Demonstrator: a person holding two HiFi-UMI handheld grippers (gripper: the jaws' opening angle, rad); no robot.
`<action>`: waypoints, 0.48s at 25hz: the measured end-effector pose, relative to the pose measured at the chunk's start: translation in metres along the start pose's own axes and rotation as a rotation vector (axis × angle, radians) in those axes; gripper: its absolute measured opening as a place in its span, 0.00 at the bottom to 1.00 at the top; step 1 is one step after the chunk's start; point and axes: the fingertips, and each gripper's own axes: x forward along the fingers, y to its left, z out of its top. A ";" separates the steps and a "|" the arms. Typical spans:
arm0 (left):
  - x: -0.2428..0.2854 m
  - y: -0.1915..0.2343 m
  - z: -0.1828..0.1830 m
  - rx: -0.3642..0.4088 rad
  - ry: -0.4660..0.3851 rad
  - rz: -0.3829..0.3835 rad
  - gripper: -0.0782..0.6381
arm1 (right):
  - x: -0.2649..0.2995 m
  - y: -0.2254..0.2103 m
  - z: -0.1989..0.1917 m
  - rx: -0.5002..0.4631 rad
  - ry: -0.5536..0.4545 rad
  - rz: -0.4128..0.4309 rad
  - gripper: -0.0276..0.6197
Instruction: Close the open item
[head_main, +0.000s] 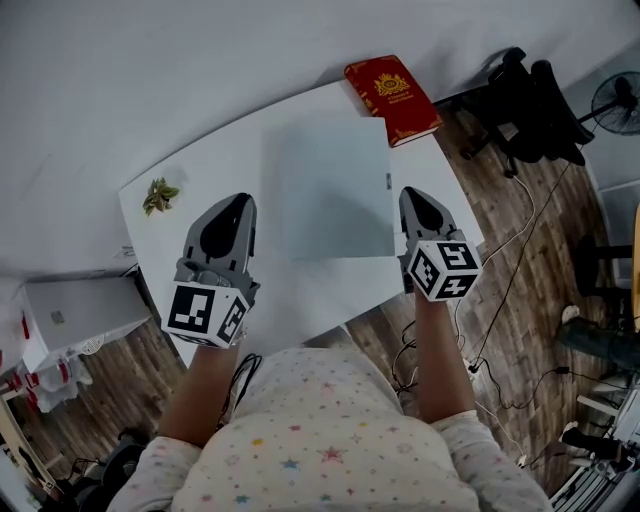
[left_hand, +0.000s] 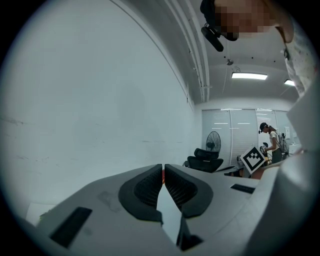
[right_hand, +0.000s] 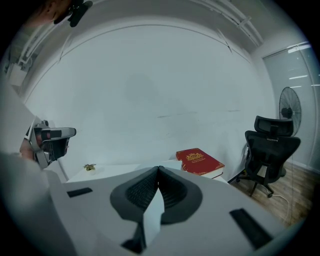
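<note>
White table, pale laptop, seemingly shut, long axis toward wall, left gripper, right gripper, jaws closed empty.

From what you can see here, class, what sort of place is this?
Probably an office or workroom: black office chairs, a standing fan, and cables trailing over the wooden floor beside a white table.

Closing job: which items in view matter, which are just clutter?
Job: grey laptop, lying flat, lid down; left tongs and right tongs, both shut, empty.
Lying about: red book; small leafy sprig; black office chair; standing fan.
</note>
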 end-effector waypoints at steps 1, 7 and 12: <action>0.000 0.000 0.000 -0.001 0.000 0.001 0.14 | 0.001 -0.002 -0.003 -0.006 0.007 -0.005 0.04; -0.002 0.000 -0.004 -0.002 0.009 0.004 0.14 | 0.036 -0.010 -0.033 -0.042 0.123 0.012 0.04; -0.003 0.002 -0.009 -0.002 0.023 0.017 0.14 | 0.073 -0.013 -0.066 -0.106 0.268 0.014 0.04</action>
